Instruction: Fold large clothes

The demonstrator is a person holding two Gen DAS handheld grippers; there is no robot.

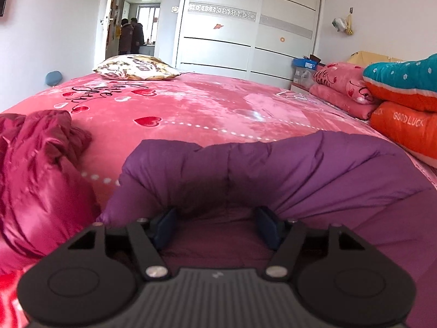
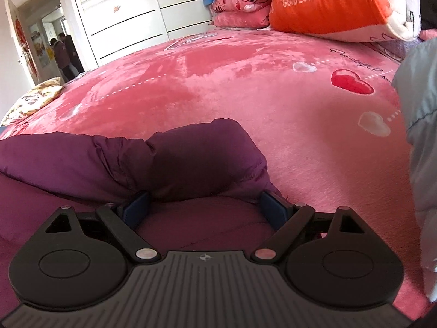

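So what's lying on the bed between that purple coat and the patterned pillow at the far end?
Nothing: in the left wrist view, only bare pink bedspread separates purple coat and pillow.

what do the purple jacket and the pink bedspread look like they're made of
Puffy purple quilted jacket: likely thin matte nylon or polyester shell over padding, judging by its stitched, bulging channels. Pink heart-print bedspread: looks like plush fleece or velvet, with brushed nap showing light and dark streaks.

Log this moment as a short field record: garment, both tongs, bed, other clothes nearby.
garment: purple jacket, puffy, bunched on the bed
left tongs: open, fingers straddling a jacket fold
right tongs: open, fingers straddling the jacket's end
bed: pink cover with hearts
other clothes: magenta jacket left of it; pale blue garment to the right
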